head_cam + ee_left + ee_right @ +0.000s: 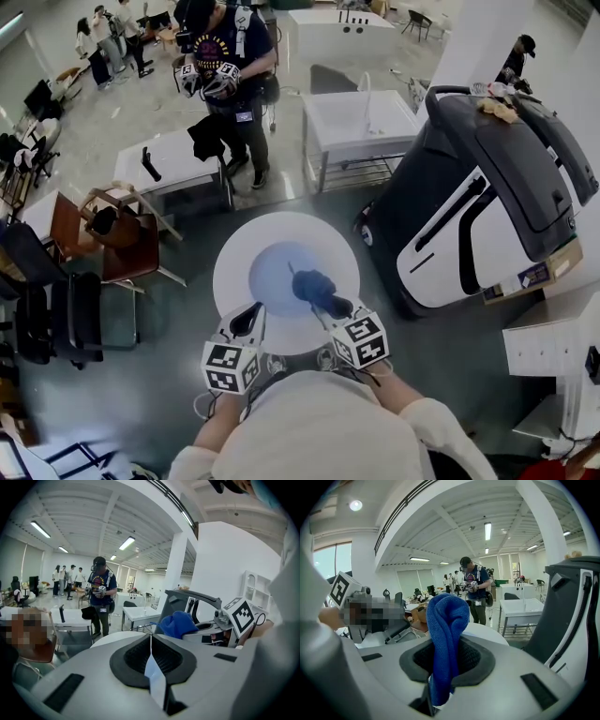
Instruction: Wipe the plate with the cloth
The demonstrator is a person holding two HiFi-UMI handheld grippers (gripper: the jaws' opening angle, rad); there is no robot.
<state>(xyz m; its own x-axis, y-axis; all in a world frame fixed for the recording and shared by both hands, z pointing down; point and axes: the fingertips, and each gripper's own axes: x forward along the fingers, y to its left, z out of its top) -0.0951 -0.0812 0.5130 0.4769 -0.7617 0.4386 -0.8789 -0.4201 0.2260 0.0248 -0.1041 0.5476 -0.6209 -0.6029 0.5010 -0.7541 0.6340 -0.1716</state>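
**A:** Where's the plate?

**B:** The round pale-blue plate [270, 272] lies flat in the middle of a round white table [234, 251], straight in front of the person.

**A:** And the cloth?

**B:** From the head view, the dark blue knitted cloth [312, 284] is bunched over the plate's right half. The right gripper [335, 307] has its jaws clamped on it. In the right gripper view a thick fold rises out of the black pads. I can't tell whether it presses on the plate.

**A:** The other side?

**B:** The left gripper [249, 317] sits at the plate's near left rim with its jaws together. Only a thin pale sliver shows along the seam between them, and I can't name it. Whether the tip touches the plate isn't clear either.

**A:** What's around the table?

**B:** Just to its right stands a large black-and-white moulded machine shell [487, 206]. Beyond it is a white rectangular table [361, 127]. A person in a dark shirt [230, 66] stands there holding another pair of grippers. Brown chairs [117, 239] are off to the left.
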